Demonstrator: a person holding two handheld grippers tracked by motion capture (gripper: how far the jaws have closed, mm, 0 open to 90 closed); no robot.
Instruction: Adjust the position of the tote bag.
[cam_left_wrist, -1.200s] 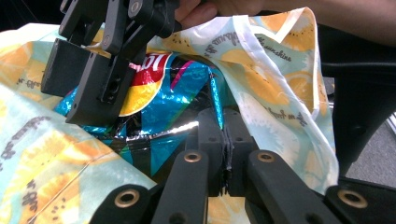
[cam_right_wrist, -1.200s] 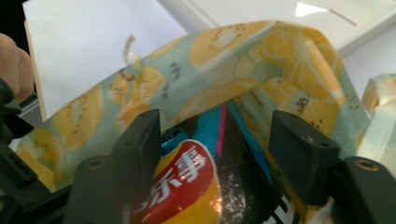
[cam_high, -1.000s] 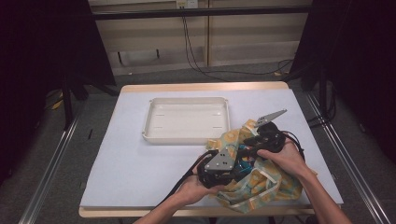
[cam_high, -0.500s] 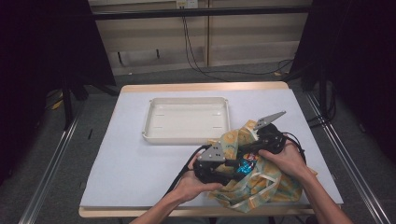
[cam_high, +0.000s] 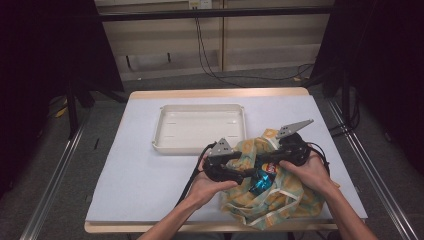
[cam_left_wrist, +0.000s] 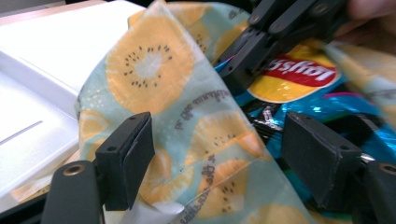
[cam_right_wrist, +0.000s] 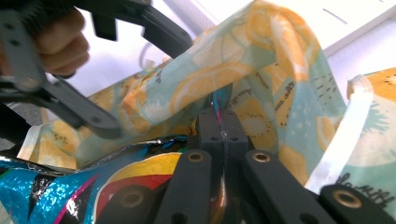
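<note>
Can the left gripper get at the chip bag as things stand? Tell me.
Probably yes. The left gripper, its jaws just opened, stands apart around a fold of the fruit-print cloth bag; the chip bag, pinched by the right gripper, lies exposed just beyond that fold.

We see our left gripper (cam_left_wrist: 212, 163) with its two black jaws standing apart, having just been opening, a fold of the pale blue fruit-print cloth bag (cam_left_wrist: 187, 107) between them unpinched. Beyond, the right gripper (cam_left_wrist: 261, 42) clamps the top of a shiny blue and yellow crisp packet (cam_left_wrist: 299, 77). A white plastic tray (cam_left_wrist: 32, 126) lies left.
</note>
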